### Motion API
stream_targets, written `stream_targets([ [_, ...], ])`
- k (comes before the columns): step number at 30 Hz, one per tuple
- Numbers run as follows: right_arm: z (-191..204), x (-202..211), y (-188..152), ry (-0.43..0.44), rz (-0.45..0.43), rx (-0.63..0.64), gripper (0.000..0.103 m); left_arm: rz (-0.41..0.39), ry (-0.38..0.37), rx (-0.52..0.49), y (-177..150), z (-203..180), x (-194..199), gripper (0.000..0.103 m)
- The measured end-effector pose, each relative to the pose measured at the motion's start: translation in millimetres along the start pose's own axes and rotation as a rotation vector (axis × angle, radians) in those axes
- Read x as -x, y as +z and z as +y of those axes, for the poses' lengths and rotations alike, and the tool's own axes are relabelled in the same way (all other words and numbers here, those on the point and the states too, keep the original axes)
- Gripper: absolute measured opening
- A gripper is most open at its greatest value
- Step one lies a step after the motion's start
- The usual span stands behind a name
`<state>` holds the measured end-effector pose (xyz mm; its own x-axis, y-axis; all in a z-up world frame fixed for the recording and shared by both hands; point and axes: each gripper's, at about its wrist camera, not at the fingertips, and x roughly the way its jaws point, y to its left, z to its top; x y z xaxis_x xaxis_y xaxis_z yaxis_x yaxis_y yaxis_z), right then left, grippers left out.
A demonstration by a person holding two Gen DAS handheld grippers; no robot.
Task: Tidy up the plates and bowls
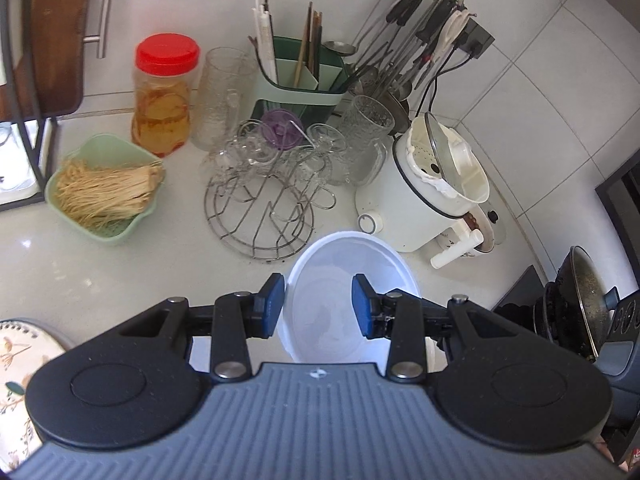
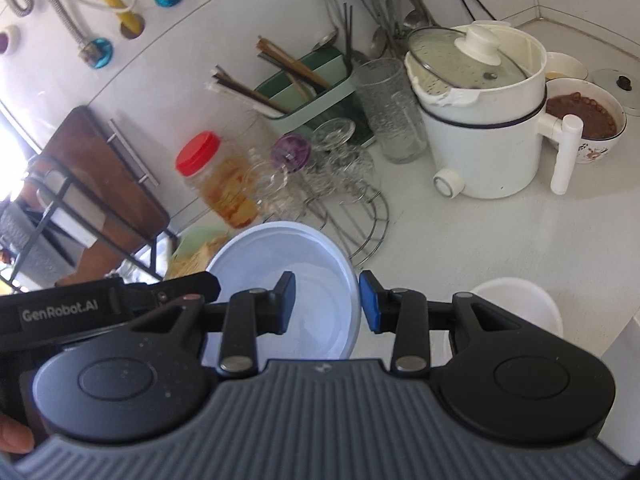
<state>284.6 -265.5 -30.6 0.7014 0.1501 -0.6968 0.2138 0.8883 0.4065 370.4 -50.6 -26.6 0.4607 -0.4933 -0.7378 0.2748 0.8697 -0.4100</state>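
Note:
A white bowl (image 1: 340, 280) hangs above the counter, held between both grippers. My left gripper (image 1: 318, 308) straddles the bowl's left rim, one blue pad outside the wall and the other inside, shut on it. In the right wrist view the same white bowl (image 2: 280, 256) sits ahead, and my right gripper (image 2: 327, 306) straddles its right rim in the same way. The left gripper's black housing (image 2: 60, 314) reaches the bowl from the left. A second white bowl (image 2: 516, 304) rests on the counter at the right. A patterned plate (image 1: 16, 360) shows at the left edge.
Behind the bowl stand a wire rack (image 1: 256, 216) with glasses, a white electric pot (image 1: 432, 184), a green basket (image 1: 104, 188) of noodles, a red-lidded jar (image 1: 164, 92) and a utensil holder (image 1: 300, 76). A stove with a wok (image 1: 580, 304) lies at the right. A bowl of brown food (image 2: 584, 116) sits behind the pot.

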Motion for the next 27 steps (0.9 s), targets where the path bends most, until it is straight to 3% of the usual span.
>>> stream_targets([
  [6, 16, 9, -14, 0.012, 0.012, 0.029, 0.039, 0.026, -0.009, 0.044, -12, 18, 14, 0.042],
  [14, 29, 11, -29, 0.036, 0.055, 0.017, 0.039, 0.005, -0.016, 0.080, -24, 46, 32, 0.042],
  [27, 46, -33, -57, 0.027, 0.190, 0.057, 0.039, 0.065, 0.066, 0.136, -50, 95, 3, 0.042],
])
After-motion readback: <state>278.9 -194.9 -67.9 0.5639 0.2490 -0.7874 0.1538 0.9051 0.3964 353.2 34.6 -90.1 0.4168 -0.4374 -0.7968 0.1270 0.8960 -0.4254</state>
